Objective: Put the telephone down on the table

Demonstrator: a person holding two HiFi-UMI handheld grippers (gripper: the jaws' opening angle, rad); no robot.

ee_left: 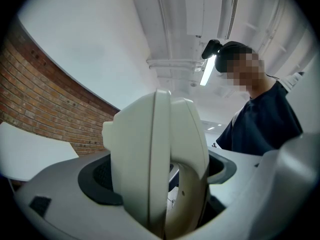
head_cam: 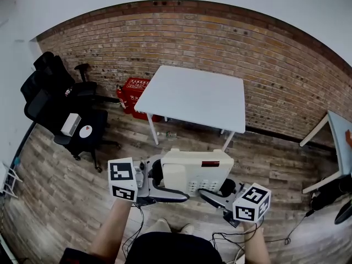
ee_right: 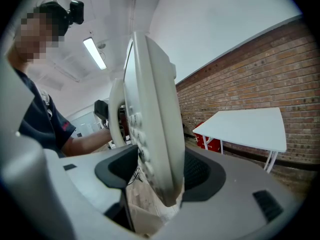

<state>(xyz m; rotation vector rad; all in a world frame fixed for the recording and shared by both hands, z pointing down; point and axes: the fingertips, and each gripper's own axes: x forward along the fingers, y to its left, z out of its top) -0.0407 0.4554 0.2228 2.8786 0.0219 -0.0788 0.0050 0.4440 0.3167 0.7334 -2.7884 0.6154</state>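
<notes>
- So we've got the cream plastic telephone (head_cam: 195, 169) up in the air between both grippers. It's over the wood-plank floor (head_cam: 66, 191), not down on anything yet.
- The left gripper (head_cam: 159, 183) has the handset side. Its grey fingers (ee_left: 95, 179) are spread wide and clamped on that end, with the curved handset and the body both sitting between the dark pads in the left gripper view.
- The right gripper (head_cam: 220, 194) has the opposite side. Its fingers (ee_right: 200, 176) are closed on the edge by the keypad, and the right gripper view shows the rows of pale buttons running up the face.
- The phone sits face up in the head view, with a small dark red strip near its top edge and the handset along its left.
- The white square surface (head_cam: 192, 95) on thin white legs is just ahead of the phone. The phone hangs on our side of the surface's near edge and isn't touching it.
- Behind it there's a red-brown brick wall (head_cam: 231, 43), with a red plastic crate (head_cam: 133, 92) by the surface's far left corner.
- A black office chair (head_cam: 55, 100) is parked off to the left, well apart from the surface.
</notes>
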